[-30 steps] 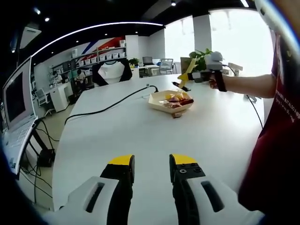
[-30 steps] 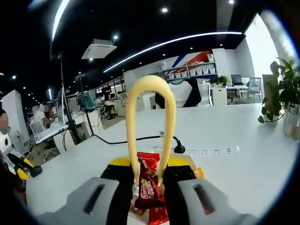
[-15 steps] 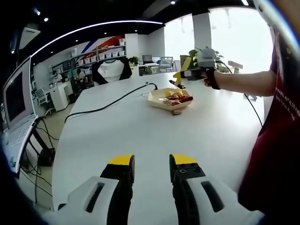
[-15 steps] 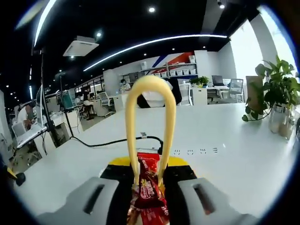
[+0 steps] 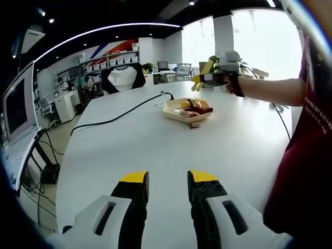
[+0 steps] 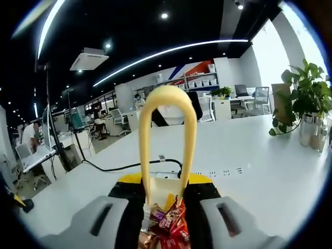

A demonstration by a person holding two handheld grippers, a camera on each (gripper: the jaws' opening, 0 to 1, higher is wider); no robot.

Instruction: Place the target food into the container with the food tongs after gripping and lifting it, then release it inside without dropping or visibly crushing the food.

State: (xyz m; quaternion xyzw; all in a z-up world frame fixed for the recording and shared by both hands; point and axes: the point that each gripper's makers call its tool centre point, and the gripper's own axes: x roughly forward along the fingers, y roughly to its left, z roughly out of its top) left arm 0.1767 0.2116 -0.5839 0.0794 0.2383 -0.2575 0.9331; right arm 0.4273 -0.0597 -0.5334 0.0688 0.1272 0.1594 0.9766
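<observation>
Tongs (image 6: 167,140) sit clamped in my right gripper (image 6: 165,194) above the container (image 5: 187,110); my left gripper (image 5: 167,181) hangs narrowly open, holding nothing.

one tongs (image 6: 167,140), one tray (image 5: 174,110) of snacks, two potted plants (image 6: 301,106).

- Your yellow food tongs (image 6: 167,136) arch over red and brown snack wrappers (image 6: 168,223).
- Your cream container (image 5: 188,110) sits on the white table (image 5: 155,145).
- Your grippers' jaws are black, yellow-tipped.
</observation>
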